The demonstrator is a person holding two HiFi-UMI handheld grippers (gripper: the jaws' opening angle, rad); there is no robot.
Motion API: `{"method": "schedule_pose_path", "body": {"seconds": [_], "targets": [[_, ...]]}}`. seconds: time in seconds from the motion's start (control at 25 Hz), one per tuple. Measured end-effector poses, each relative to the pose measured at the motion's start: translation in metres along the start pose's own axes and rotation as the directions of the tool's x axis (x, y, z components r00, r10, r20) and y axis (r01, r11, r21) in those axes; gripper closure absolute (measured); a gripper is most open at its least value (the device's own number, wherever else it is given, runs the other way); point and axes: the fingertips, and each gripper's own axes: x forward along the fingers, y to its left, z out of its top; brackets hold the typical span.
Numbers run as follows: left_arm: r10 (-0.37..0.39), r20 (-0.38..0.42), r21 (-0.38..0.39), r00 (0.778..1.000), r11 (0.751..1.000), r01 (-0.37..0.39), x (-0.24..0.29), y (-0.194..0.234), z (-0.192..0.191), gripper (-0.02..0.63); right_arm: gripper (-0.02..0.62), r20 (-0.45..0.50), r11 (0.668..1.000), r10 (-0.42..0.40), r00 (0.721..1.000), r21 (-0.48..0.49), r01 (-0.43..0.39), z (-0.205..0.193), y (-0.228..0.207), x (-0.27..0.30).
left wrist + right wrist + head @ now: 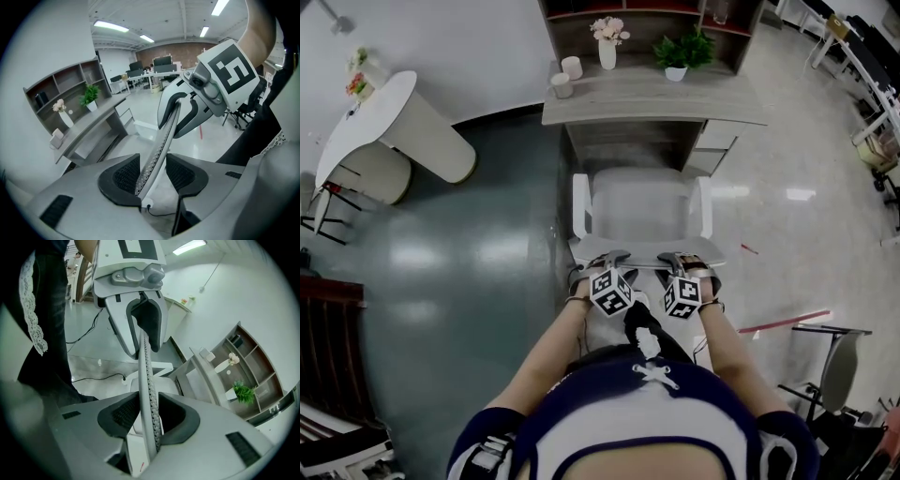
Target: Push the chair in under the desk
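A white chair (pixel 642 211) stands in front of the grey desk (pixel 652 98), its seat facing the desk opening. Both grippers sit side by side on the top edge of the backrest (pixel 643 262). My left gripper (pixel 609 259) holds that perforated edge (pixel 164 136) between its pads, shut on it. The right gripper (pixel 680 261) is shut on the same edge (pixel 146 376) a hand's width to the right. Each gripper view shows the other gripper clamped further along the edge: the right one (pixel 180 101) and the left one (pixel 145 317).
On the desk stand a vase of flowers (pixel 607 42), a potted plant (pixel 680 52) and two cups (pixel 567 75). A white round table (pixel 375 131) is at the left, a dark chair (pixel 328 375) lower left, a metal stand (pixel 834 366) at the right. A cable (pixel 93 378) lies on the floor.
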Motion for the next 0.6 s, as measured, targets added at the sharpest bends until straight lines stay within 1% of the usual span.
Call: {"method": "schedule_pose_path", "body": {"seconds": [0.24, 0.6], "targets": [[0.006, 0.0, -0.002, 1.0, 1.0, -0.006, 0.004, 0.009, 0.002, 0.426, 0.482, 0.029, 0.999, -0.043, 0.999, -0.031, 0.043, 0.0, -0.008, 0.004], [0.023, -0.006, -0.015, 1.0, 1.0, -0.023, 0.01, 0.022, 0.005, 0.419, 0.494, 0.064, 0.999, -0.003, 0.998, -0.045, 0.006, -0.001, -0.019, 0.011]]}}
